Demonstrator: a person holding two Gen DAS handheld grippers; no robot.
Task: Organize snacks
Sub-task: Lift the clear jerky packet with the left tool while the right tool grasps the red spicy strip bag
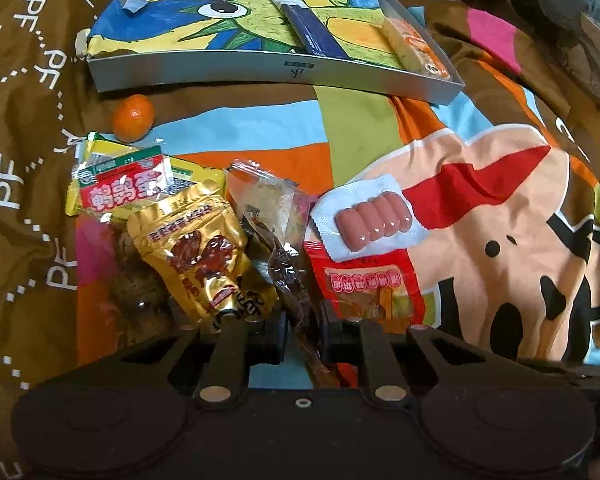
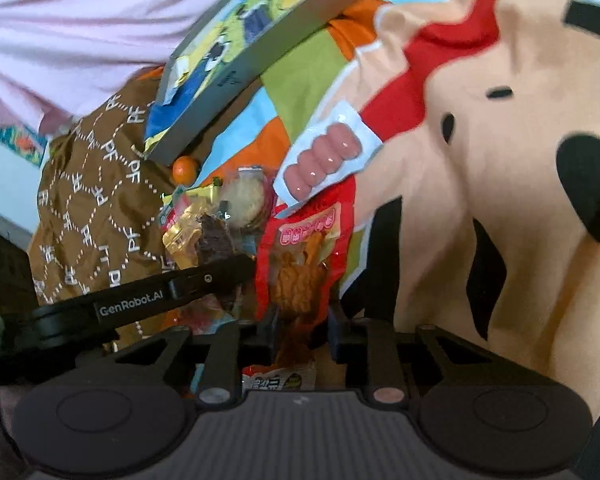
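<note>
A heap of snack packets lies on a cartoon-print bedspread. In the left wrist view my left gripper (image 1: 304,332) is shut on a dark brown clear-wrapped packet (image 1: 290,276) in the middle of the heap. In the right wrist view my right gripper (image 2: 304,328) is shut on the near end of a red packet (image 2: 304,264) with orange-brown pieces inside. The left gripper (image 2: 236,270) reaches in from the left there, beside the red packet, with the dark packet (image 2: 214,238) in it. A grey shallow box (image 1: 260,76) lined with a drawing stands beyond the heap.
The box holds a blue stick packet (image 1: 316,32) and a yellow-orange packet (image 1: 416,48). A sausage pack (image 1: 370,216) overlaps the red packet's far end. A gold packet (image 1: 204,252), a red-green packet (image 1: 128,184), a clear cake packet (image 1: 264,196) and a mandarin (image 1: 133,117) lie left.
</note>
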